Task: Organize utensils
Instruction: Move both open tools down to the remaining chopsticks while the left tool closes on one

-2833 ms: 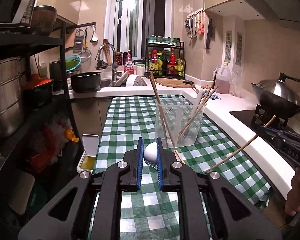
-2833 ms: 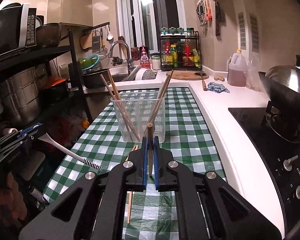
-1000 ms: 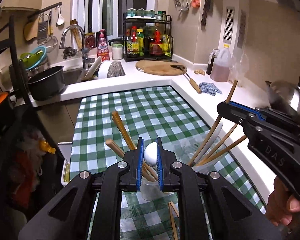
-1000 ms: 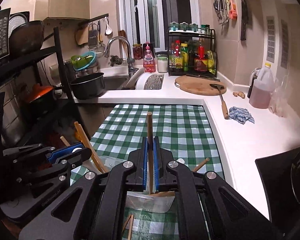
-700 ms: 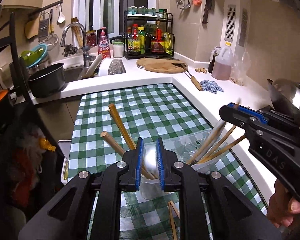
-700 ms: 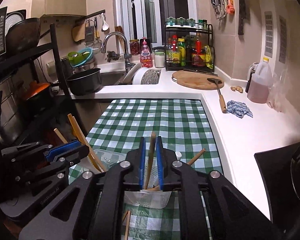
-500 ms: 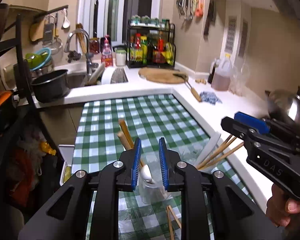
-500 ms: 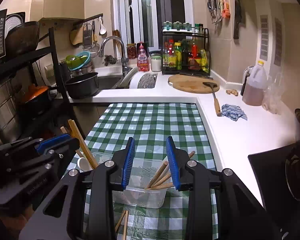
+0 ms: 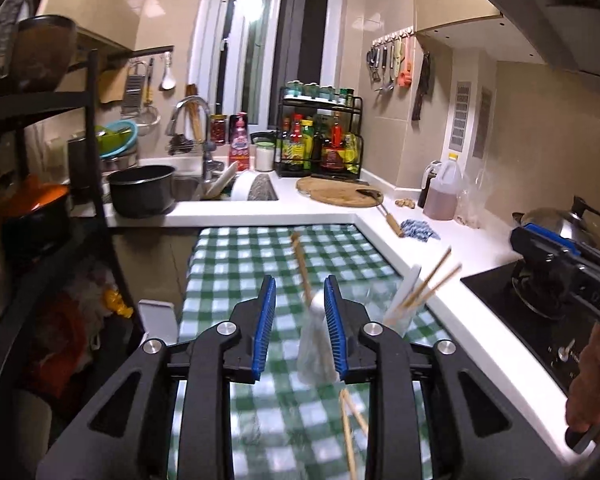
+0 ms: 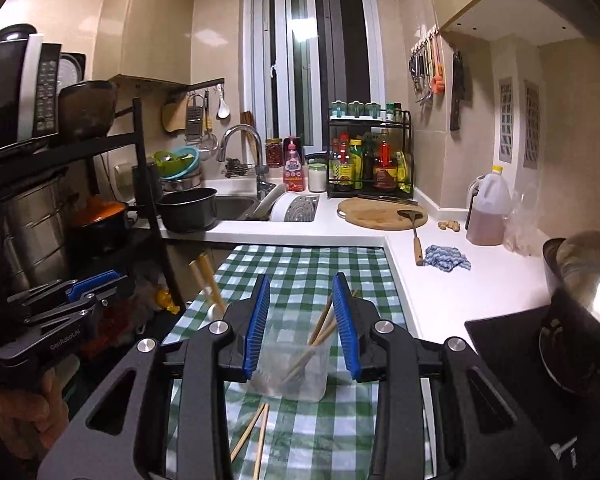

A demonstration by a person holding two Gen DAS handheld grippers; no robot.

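A clear plastic holder (image 10: 290,364) stands on the green checked cloth (image 10: 300,272) with several wooden chopsticks (image 10: 320,330) in it; it shows blurred in the left wrist view (image 9: 316,356). A white spoon (image 9: 317,304) stands in the holder's left part. My left gripper (image 9: 300,320) is open and empty, above and behind the holder. My right gripper (image 10: 302,320) is open and empty, jaws wide either side of the holder. Two loose chopsticks (image 10: 254,436) lie on the cloth in front of the holder, also in the left wrist view (image 9: 350,432).
A black metal rack (image 10: 100,184) with pots stands at the left. A sink (image 10: 236,204) and black pot (image 10: 188,208) lie behind the cloth. White counter (image 10: 440,280) with cutting board (image 10: 380,212), blue rag (image 10: 446,258), oil jug. Stove and wok (image 10: 580,312) at right.
Both grippers opened and let go: the spoon and a chopstick dropped into the holder. Both grippers have since pulled back and up from the holder.
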